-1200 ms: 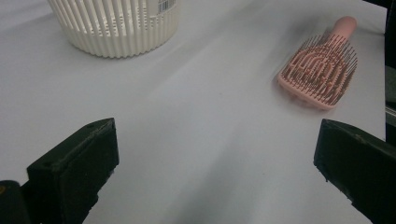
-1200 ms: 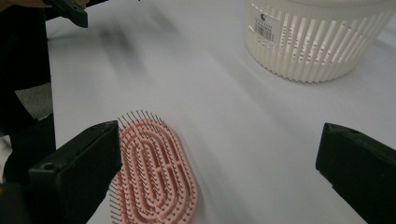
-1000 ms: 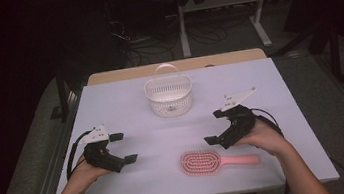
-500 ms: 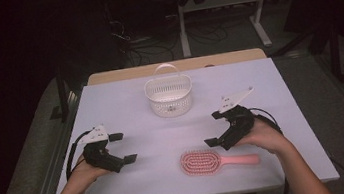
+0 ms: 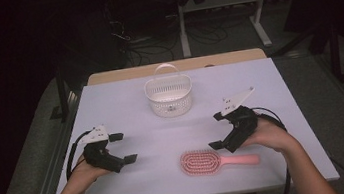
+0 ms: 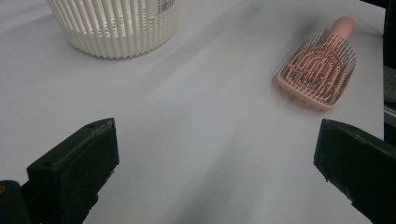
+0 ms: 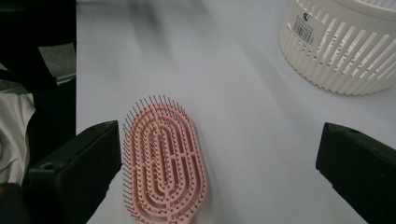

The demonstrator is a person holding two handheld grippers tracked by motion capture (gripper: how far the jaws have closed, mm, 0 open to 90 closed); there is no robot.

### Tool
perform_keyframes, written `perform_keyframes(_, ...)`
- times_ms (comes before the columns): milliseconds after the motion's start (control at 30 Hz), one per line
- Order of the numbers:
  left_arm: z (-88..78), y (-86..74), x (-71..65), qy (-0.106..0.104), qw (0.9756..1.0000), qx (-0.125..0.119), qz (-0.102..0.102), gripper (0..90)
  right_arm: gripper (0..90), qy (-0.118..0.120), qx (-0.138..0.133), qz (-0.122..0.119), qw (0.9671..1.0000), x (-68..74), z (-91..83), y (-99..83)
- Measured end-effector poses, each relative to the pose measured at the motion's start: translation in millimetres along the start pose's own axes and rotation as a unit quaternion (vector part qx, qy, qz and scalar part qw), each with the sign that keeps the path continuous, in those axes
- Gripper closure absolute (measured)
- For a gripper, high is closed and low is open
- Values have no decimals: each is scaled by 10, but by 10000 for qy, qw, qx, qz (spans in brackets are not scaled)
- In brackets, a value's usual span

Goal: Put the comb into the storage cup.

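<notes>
hairbrush [image 5: 207,161] — pink, bristles up — lies flat on the white table [image 5: 125,103], on the person's side of the basket [image 5: 169,96] and well apart from it, its handle pointing away to the right. compared with a second ago, almost nothing has shifted: the brush sits where it was, the basket too, and both hands rest in the same spots. judging from that, the pick-up has not started; the work in hand is likely getting the brush into the basket, and this is the pause before the reach.

right gripper [image 5: 220,131] sits just beside the brush head, between brush and basket, jaws spread wide and empty; in the right gripper view the brush head [image 7: 163,161] lies near the left jaw, not touching it. left gripper [image 5: 122,147] rests well to the left of the brush, jaws also wide apart with nothing between them — its own view looks across bare table toward the brush [image 6: 319,70].

the brush is hard plastic, an oval open-frame head with looping vents and many thin stiff pins, plus a rounded slim handle. the basket is round, white, slatted plastic with a thin arched handle and a barcode sticker [image 7: 306,27] on its wall. the table top looks smooth and matte.
</notes>
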State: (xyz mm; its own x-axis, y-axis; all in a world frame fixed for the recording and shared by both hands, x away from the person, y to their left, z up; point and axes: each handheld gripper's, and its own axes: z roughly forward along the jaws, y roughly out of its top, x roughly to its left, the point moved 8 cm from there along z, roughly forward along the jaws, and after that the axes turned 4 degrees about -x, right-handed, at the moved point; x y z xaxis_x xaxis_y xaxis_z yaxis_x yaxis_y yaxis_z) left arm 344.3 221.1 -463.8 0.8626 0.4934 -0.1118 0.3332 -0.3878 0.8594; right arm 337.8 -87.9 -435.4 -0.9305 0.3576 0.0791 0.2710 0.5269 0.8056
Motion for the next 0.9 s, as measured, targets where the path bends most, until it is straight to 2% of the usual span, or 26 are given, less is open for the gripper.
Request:
perform_keyframes(367,-2,1,1,15,10000,2,10,0,0,82,452,-210,9987,24,-58,-65)
perform_keyframes(633,2,-1,-2,2,10000,5,7,0,0,98,623,-270,9976,27,-84,-80)
perform_keyframes(900,3,1,-6,0,10000,-6,-1,0,0,159,882,-394,9952,54,-66,-119)
